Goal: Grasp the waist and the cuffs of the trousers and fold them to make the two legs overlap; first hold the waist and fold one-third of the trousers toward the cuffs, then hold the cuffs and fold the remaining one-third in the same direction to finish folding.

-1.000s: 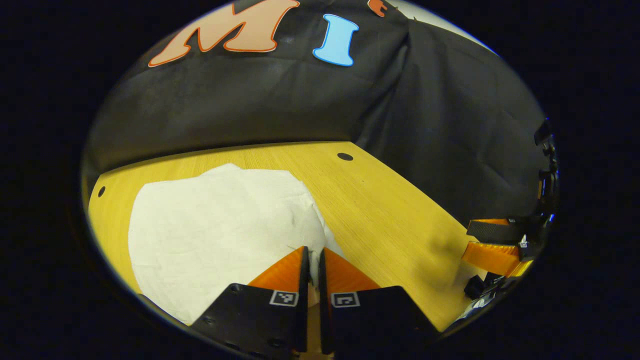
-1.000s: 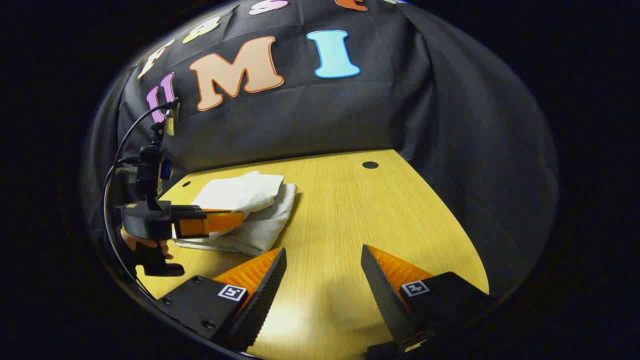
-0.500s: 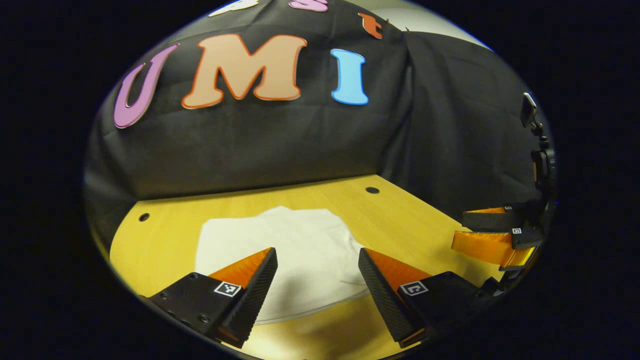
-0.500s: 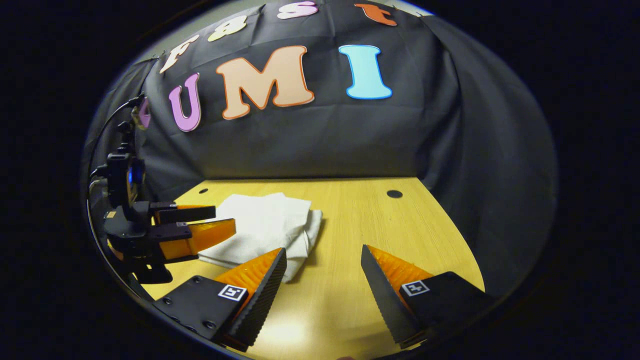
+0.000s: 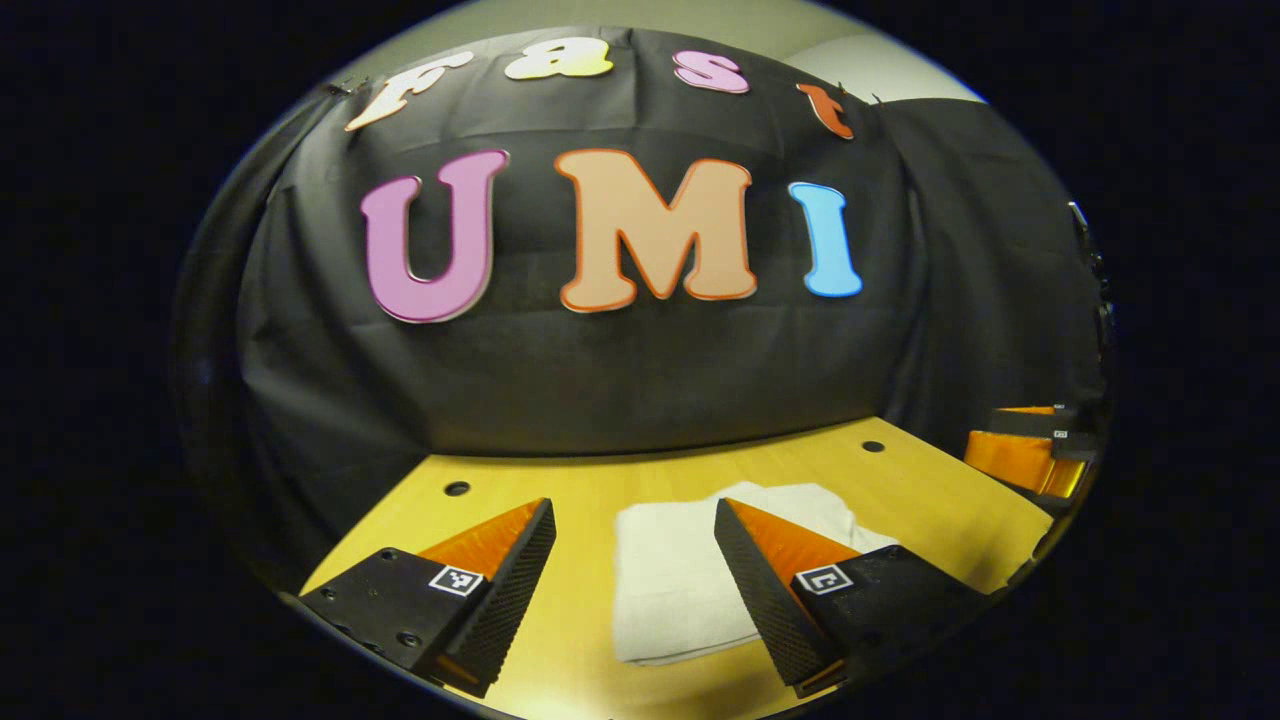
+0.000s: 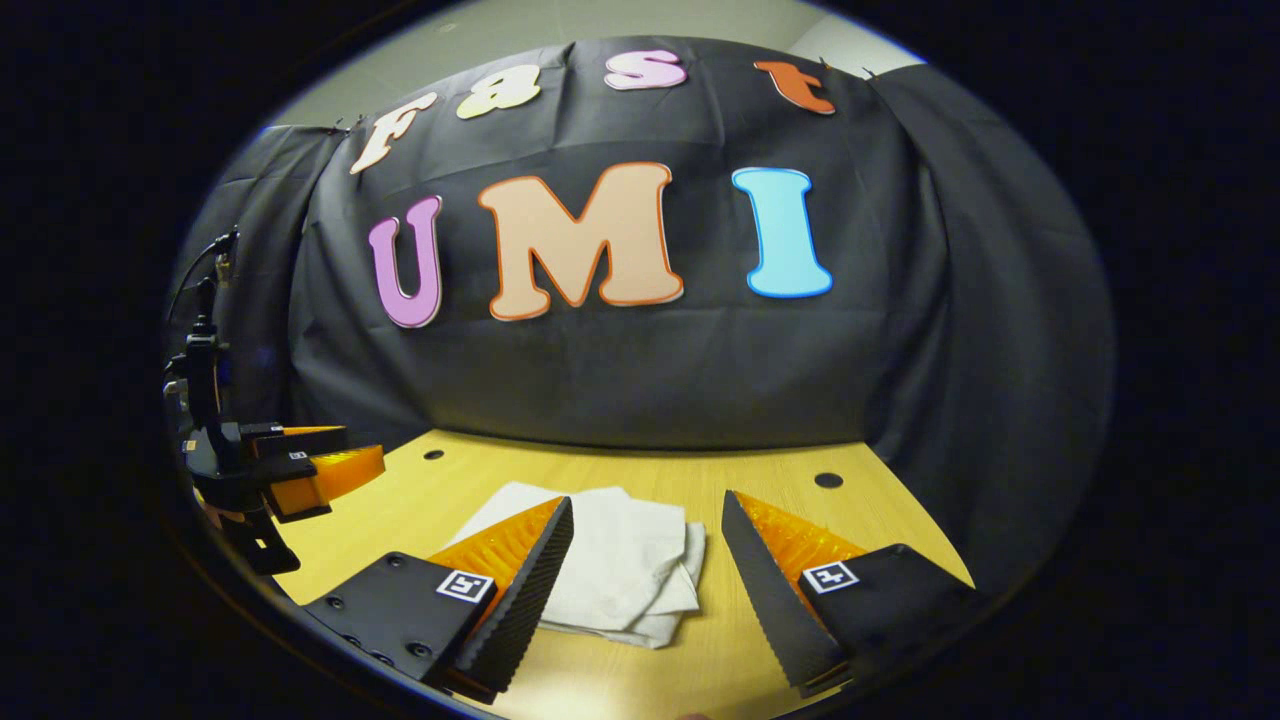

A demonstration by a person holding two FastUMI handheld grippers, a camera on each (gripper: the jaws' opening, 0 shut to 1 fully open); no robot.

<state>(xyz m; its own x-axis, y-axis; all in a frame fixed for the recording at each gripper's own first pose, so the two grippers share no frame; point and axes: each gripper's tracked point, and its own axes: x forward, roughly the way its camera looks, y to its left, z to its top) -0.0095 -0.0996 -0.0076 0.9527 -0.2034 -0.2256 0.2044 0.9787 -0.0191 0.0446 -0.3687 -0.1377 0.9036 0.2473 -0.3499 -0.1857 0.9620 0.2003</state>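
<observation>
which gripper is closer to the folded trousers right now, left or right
Hard to call; the right looks slightly nearer. The right gripper is open with the folded trousers lying just beyond its jaws on the table. The left gripper, also open, is beside them, trousers partly behind one finger.

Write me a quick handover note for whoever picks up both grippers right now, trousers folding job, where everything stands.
Left gripper: open, holding nothing, above the table in front of the trousers.
Right gripper: open, holding nothing, likewise facing the trousers.
Trousers: white, lying on the wooden table as a compact layered bundle, free of both grippers; layered edges show at one end in the right gripper view.
Done: the folds appear complete, judging by the stacked layers.
Left: probably nothing but a check that the bundle is neat; tidy the uneven edge if wanted.
</observation>
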